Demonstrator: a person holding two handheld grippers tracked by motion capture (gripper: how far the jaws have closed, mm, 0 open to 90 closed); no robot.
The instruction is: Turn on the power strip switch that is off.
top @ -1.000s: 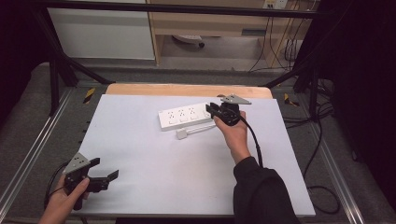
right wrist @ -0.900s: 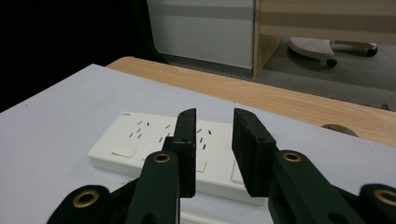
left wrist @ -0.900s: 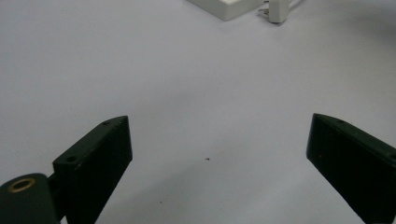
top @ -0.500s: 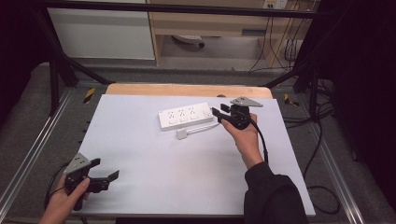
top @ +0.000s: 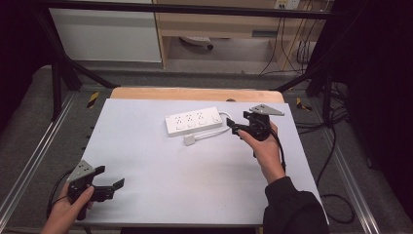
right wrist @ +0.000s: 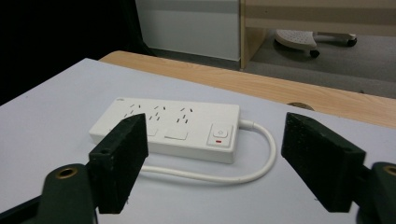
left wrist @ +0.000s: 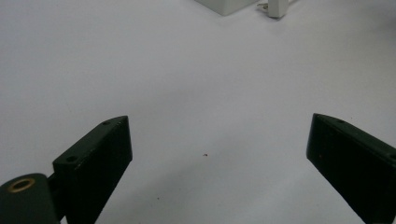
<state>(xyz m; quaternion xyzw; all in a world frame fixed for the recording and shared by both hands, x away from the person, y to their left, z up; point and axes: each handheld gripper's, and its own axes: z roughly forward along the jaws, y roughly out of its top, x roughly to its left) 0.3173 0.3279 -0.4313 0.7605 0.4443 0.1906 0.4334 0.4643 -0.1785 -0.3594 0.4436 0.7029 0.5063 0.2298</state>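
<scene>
A white power strip (top: pixel 193 122) lies flat on a pale table (top: pixel 160 161), just above the middle of the high view. Its long axis runs almost left to right, the right end tipped slightly toward the top of the frame. Its cord (top: pixel 214 132) leaves that right end, loops back and ends in a plug (top: pixel 189 140) just below the strip. The right gripper (top: pixel 234 128) sits just right of the strip, jaws apart and just opened, nothing between them. The left gripper (top: pixel 114 184), lower left, also stands open and empty.
</scene>
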